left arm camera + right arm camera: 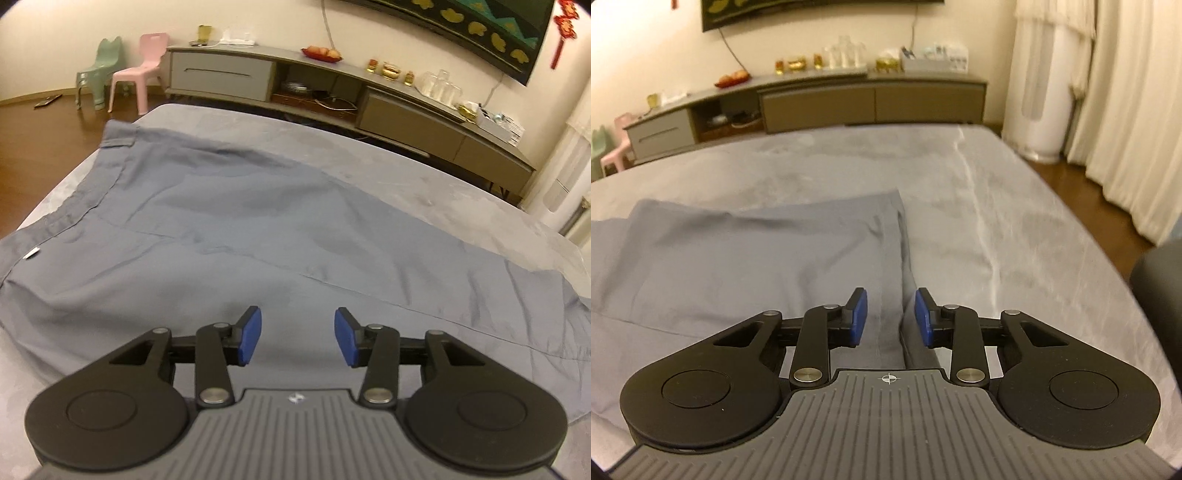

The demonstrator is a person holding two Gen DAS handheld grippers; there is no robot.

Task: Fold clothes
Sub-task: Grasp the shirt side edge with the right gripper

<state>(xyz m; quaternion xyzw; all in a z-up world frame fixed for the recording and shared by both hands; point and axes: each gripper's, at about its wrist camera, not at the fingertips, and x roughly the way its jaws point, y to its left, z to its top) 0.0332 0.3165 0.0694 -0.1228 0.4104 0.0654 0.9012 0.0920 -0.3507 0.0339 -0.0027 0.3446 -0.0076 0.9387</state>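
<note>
A pair of blue-grey trousers (229, 221) lies spread flat on a grey bed (1015, 229). The left tool (297, 338) hovers over the cloth, pads spread, holding nothing. The right tool (891, 318) sits at the leg hem edge, pads apart with cloth between them but not pinched. The fabric looks thin, soft and light; hems and waistband (85, 199) seem the best holds. No containers are on the bed.

Our left gripper (297, 336) hangs tilted down over the trousers (229, 236), blue pads apart; our right gripper (891, 318), also unclamped, straddles their hem edge.
</note>
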